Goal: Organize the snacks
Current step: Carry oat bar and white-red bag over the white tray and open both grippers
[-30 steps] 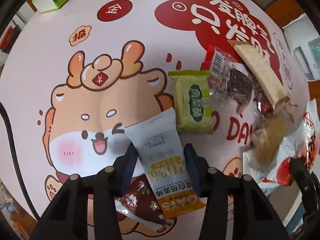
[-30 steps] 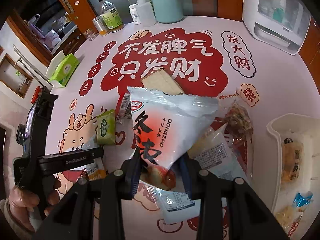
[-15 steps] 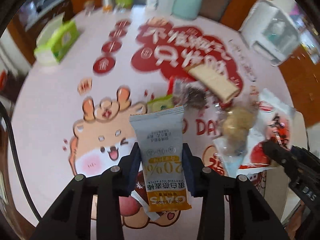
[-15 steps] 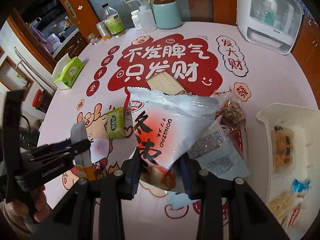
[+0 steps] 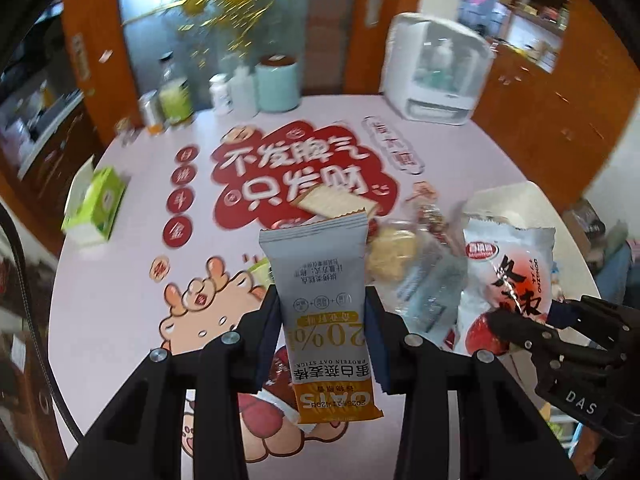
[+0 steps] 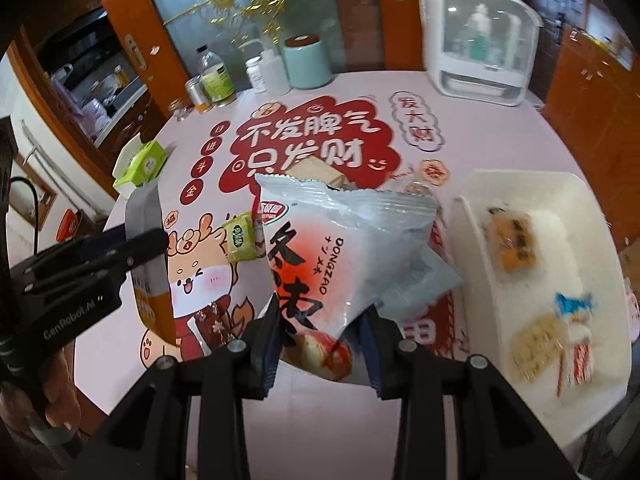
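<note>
Snacks hang clear of the table: the left gripper pinches an oat bar by its sides, the right gripper clamps a white and red snack bag. Right of the right gripper, a white bin lies open with wrapped snacks in it. Ahead of both, more packets crowd the printed pink tablecloth; beyond them stand bottles and a white appliance, against orange doors.

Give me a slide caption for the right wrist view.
Right hand-held gripper clamps a white-and-red snack bag above the table, beside a white bin already holding snacks.
</note>
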`<state>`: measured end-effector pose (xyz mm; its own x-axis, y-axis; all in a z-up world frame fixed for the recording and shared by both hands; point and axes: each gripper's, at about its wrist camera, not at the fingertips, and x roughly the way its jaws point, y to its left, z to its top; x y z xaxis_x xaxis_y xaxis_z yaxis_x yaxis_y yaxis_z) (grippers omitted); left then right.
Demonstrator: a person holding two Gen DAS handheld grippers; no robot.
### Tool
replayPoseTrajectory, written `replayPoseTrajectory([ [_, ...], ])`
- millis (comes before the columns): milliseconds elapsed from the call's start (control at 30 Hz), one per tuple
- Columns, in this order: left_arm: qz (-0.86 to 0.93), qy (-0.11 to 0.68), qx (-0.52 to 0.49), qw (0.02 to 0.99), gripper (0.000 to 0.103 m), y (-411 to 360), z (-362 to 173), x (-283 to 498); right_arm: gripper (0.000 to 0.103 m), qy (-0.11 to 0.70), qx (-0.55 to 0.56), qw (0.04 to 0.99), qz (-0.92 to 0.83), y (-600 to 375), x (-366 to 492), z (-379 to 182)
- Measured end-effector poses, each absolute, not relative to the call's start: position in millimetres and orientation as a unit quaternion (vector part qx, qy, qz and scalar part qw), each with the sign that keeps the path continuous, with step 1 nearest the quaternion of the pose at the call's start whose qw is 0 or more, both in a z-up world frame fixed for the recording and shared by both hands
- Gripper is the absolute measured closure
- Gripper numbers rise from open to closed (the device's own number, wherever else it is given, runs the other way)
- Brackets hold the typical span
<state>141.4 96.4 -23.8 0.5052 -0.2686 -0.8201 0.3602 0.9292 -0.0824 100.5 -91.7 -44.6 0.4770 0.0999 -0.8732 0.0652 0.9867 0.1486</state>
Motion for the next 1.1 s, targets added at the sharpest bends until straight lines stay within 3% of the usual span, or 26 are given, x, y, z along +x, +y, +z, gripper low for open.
replayPoseTrajectory([
  [300, -0.222, 0.424, 0.076, 0.875, 0.065, 44, 14, 112, 0.067, 0.484, 0.087, 0.870, -0.018, -136, 59, -18],
  [633, -0.240, 0.400, 0.086, 0.880, 0.065, -80, 39, 84, 0.067, 0.475, 0.053, 0.878, -0.015, -238, 32, 7],
  [1100, -0.239, 0.411, 0.040, 0.879, 0.065, -194, 44, 89, 0.067, 0.504, 0.063, 0.861, -0.026, -355, 27, -10],
])
